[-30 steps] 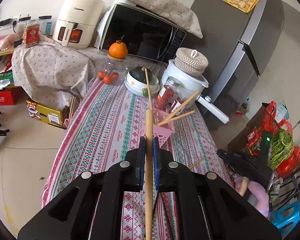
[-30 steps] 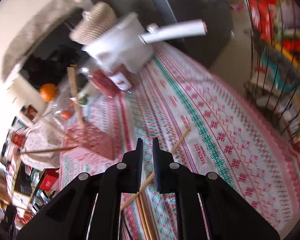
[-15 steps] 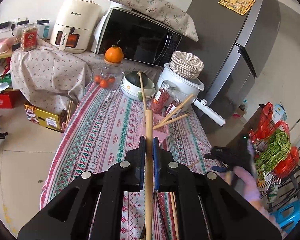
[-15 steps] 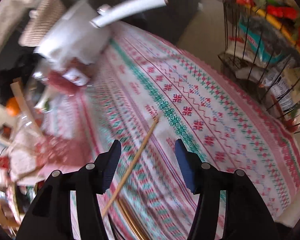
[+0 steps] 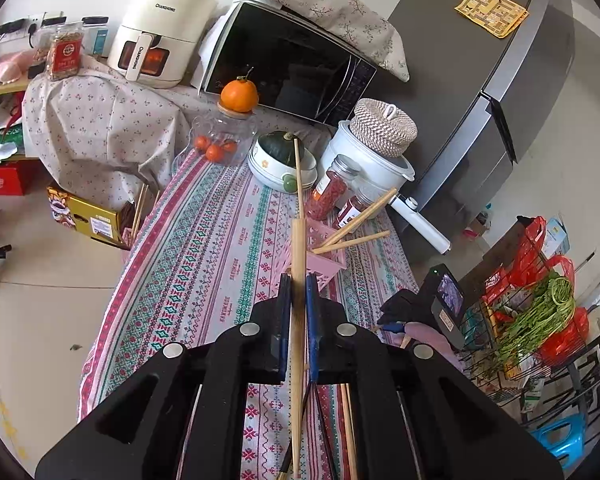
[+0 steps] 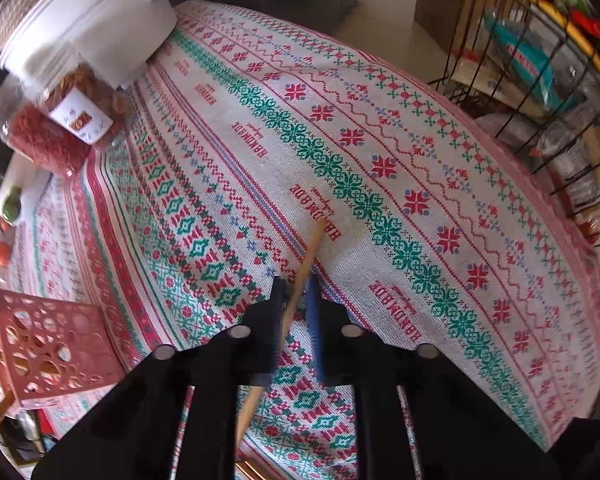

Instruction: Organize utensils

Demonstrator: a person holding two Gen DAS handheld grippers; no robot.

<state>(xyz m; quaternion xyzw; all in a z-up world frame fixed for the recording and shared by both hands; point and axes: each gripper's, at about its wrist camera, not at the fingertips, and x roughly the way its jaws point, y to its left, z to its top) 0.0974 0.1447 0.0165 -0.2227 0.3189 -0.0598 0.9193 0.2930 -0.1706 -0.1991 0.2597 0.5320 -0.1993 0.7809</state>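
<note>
The left gripper (image 5: pixel 299 292) is clamped on one wooden chopstick (image 5: pixel 298 216) above the patterned tablecloth (image 5: pixel 204 248). Ahead, one pink basket (image 5: pixel 327 258) holds two chopsticks (both leaning out to its right). The right gripper (image 6: pixel 296 300), jaws narrow, straddles one chopstick on the cloth (image 6: pixel 305 264); whether they grip it is unclear.

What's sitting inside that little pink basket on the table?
A few wooden sticks poke out of the pink basket, leaning right. Its bottom is hidden by its walls and by the stick held in front of it.
</note>
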